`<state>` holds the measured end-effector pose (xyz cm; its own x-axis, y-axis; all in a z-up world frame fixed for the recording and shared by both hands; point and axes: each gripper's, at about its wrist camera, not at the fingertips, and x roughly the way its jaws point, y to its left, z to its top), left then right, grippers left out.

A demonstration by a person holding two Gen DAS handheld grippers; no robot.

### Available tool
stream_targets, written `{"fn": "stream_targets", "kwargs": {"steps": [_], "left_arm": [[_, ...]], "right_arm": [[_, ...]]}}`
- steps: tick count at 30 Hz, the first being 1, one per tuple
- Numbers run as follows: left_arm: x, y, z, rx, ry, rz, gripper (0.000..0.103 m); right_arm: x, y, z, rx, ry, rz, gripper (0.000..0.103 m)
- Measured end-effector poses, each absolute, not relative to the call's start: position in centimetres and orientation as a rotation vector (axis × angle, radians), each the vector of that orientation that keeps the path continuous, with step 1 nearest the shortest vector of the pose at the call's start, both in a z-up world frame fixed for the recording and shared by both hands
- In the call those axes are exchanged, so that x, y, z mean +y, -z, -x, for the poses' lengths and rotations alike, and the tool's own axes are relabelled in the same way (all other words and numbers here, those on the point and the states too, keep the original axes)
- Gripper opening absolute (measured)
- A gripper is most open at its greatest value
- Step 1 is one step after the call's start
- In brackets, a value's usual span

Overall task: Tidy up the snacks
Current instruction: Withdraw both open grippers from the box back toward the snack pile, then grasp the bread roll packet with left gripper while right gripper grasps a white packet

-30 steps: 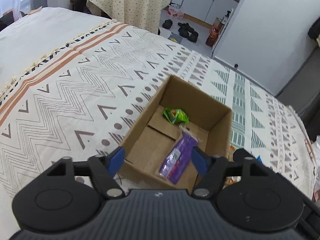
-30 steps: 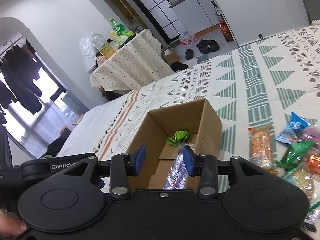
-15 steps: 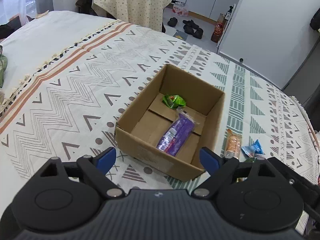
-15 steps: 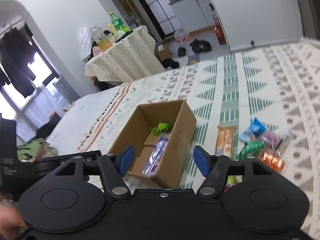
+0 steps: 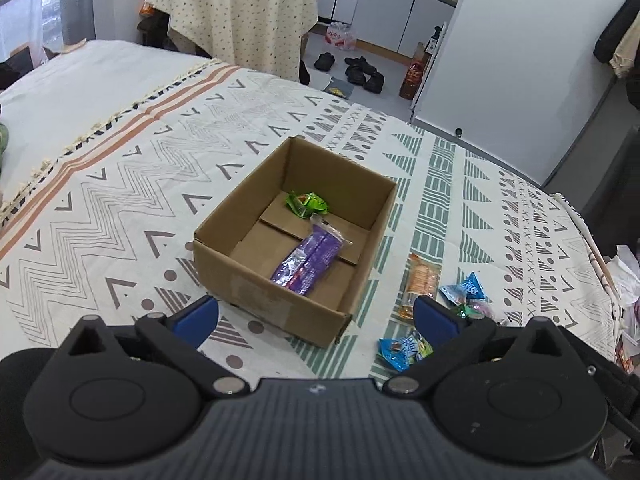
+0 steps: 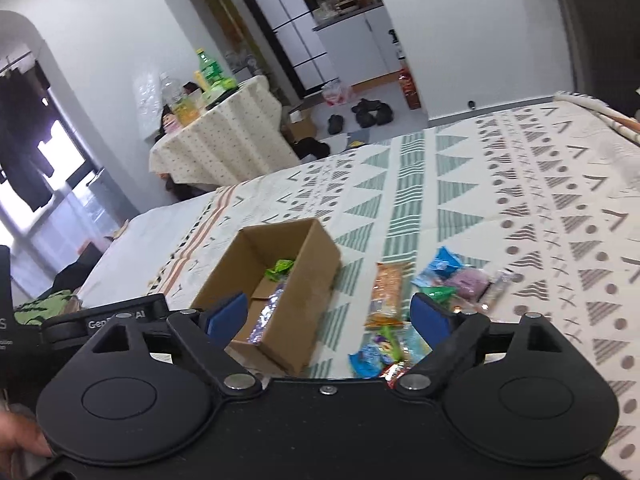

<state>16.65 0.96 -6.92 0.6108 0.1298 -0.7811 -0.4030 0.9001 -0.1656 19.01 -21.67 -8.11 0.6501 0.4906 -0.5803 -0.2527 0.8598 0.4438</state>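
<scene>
Both grippers, left (image 5: 316,314) and right (image 6: 330,316), are opening in my hands, nothing between their jaws. Ahead sits the box (image 5: 280,300); loose snacks (image 6: 436,276) lie right. Crinkly wrappers could slip from my pinch.

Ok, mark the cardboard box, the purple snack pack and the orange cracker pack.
cardboard box (image 5: 272,292), left wrist view, near outer wall.
purple snack pack (image 5: 310,260), left wrist view, middle of the wrapper, inside the box.
orange cracker pack (image 6: 387,286), right wrist view, middle of the pack, on the blanket.
</scene>
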Motion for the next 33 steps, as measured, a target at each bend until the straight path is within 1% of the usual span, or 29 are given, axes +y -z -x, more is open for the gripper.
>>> {"fn": "stream_targets", "kwargs": {"steps": [2, 8, 25, 33], "left_arm": [[0.5, 6.8, -16.4, 0.859, -0.305, 0.350, 0.103], [-1.4, 7.0, -16.0, 0.866, -0.259, 0.343, 0.103], [-5.3, 7.6, -15.4, 0.885, -0.171, 0.331, 0.103], [-6.3, 8.6, -15.7, 0.919, -0.133, 0.357, 0.103]], "right_arm": [[-22.3, 8.2, -18.6, 0.747, -0.417, -0.337, 0.094], [-24.5, 9.2, -17.4, 0.754, -0.350, -0.330, 0.096], [-28.6, 11.4, -15.6, 0.796, -0.190, -0.378, 0.096], [-30.8, 13.0, -16.3, 0.850, -0.132, -0.485, 0.096]]}}
